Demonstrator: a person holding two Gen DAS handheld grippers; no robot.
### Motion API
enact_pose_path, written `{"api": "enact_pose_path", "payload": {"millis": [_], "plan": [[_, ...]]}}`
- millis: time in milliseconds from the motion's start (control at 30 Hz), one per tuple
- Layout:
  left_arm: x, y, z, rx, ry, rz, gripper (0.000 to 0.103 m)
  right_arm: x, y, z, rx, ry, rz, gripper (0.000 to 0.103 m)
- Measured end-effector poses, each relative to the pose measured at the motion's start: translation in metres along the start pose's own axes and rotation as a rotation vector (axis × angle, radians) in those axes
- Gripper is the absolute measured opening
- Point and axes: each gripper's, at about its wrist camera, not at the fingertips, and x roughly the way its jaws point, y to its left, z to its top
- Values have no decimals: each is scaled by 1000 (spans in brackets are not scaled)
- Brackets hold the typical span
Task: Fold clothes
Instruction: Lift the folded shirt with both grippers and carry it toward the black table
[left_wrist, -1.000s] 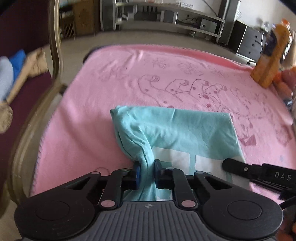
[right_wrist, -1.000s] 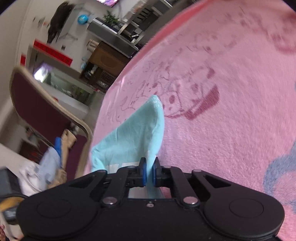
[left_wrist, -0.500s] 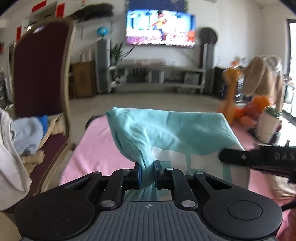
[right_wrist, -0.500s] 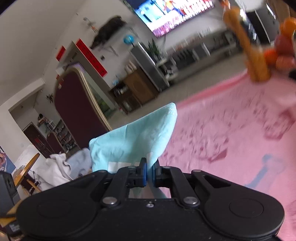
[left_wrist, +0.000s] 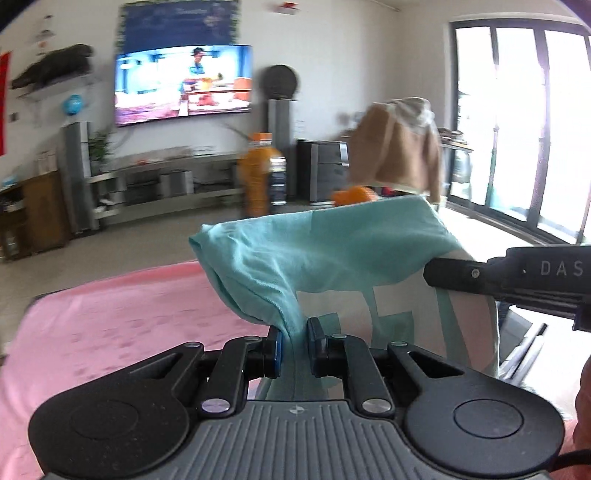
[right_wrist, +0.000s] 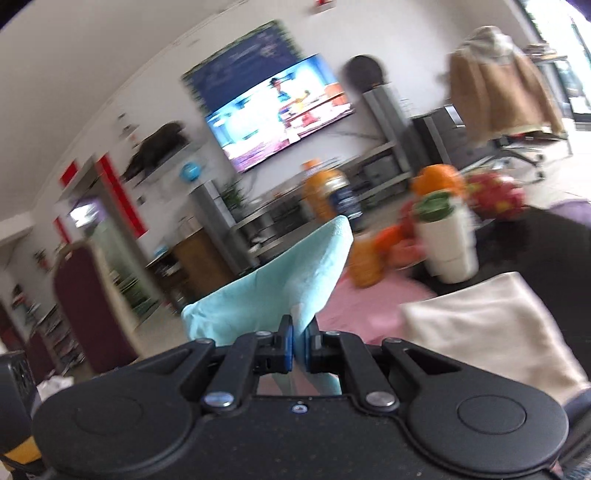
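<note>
Pinching the teal shirt (left_wrist: 332, 254) at two spots, both tools hold it up in the air above the pink blanket (left_wrist: 129, 306) that covers the surface. The left tool (left_wrist: 294, 343) has its pads pressed onto a gathered bunch of cloth at the shirt's left side; the right tool (right_wrist: 299, 345) clamps a thinner edge, and from the left view its body juts in at the shirt's right (so the two grips sit well apart, which keeps the shirt stretched wide instead of sagging into a lump). A white print shows on the side facing the left tool. Beyond the shirt stand an orange bottle (left_wrist: 258, 177) and a white cup (right_wrist: 448, 240). A folded cream cloth (right_wrist: 491, 328) lies right of the shirt, perhaps a finished piece.
</note>
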Motion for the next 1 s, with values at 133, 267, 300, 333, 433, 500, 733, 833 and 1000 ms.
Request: {"api": "enact_pose_path", "payload": {"millis": [133,267,300,333,433,500,733,833,1000], "plan": [[35,-22,6,-14,26,-42,13,-5,-36,14,19,-16,-83,6],[71,-45,12,-29,51,-84,13,3,-67,29,28,-6,-149,6],[80,-50,13,-32,57,-95,13,7,-75,32,29,1,-164,6],[88,-56,15,-36,64,-105,13,15,-81,35,31,11,-176,6],[125,-50,19,-48,99,-95,13,49,-100,39,16,16,-224,6],[147,-42,22,-61,125,-73,16,74,-113,40,3,15,-258,6],[190,11,9,-125,275,146,32,112,-165,33,78,88,-460,45],[175,27,4,-172,275,86,33,109,-170,27,146,116,-373,45],[149,-9,2,-76,236,-56,27,103,-179,17,259,162,-227,22]]}}
